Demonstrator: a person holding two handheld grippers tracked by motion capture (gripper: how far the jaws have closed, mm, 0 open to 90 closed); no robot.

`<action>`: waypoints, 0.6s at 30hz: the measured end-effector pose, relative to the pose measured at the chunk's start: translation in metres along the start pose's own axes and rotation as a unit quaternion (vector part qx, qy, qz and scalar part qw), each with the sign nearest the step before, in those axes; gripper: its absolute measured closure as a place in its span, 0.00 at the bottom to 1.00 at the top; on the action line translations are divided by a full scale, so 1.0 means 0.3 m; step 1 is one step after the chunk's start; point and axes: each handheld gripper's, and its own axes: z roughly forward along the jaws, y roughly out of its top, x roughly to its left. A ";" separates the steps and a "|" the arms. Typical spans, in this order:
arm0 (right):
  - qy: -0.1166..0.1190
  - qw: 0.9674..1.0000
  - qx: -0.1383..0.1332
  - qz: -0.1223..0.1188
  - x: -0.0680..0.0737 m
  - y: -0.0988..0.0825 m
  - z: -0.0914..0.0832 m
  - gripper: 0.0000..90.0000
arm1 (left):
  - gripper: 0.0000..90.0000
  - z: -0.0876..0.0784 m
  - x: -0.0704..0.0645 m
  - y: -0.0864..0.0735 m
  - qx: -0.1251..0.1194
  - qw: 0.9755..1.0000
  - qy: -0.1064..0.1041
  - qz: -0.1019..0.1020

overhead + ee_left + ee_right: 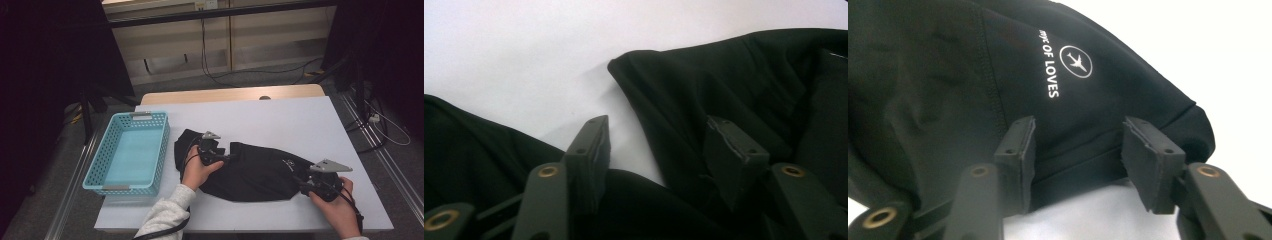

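The black garment (250, 170) lies lengthwise between both grippers on the white table (280, 120), its hem just ahead of the right gripper (1079, 160) and folds around the left gripper (659, 155), both parted, gripping nothing.

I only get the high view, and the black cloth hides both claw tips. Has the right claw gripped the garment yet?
Observer: Not yet. The right claw stands open astride the hem of the garment, not pinching it.
Operator: And the left one?
Observer: The left claw is open too. Bare table shows between two folds just ahead of it.
Operator: Any marking on the right end?
Observer: Yes, a white print reading "OF LOVES" with a plane logo lies just beyond the right claw.
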 end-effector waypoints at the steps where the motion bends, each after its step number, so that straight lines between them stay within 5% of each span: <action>1: 0.001 1.000 -0.001 0.001 0.000 0.000 0.002 0.59 | 0.51 0.000 -0.002 0.001 0.003 1.000 -0.005 0.000; 9: 0.005 1.000 0.006 0.003 -0.008 -0.002 0.003 0.92 | 0.67 0.002 -0.019 0.003 0.023 0.999 -0.024 -0.003; 13: 0.015 1.000 0.004 0.026 -0.021 -0.004 0.002 0.96 | 0.74 0.005 -0.024 0.002 0.028 0.999 -0.028 -0.005; 18: 0.021 1.000 -0.003 0.020 -0.016 -0.003 -0.004 0.98 | 0.88 0.016 -0.029 0.001 0.033 0.998 -0.045 -0.010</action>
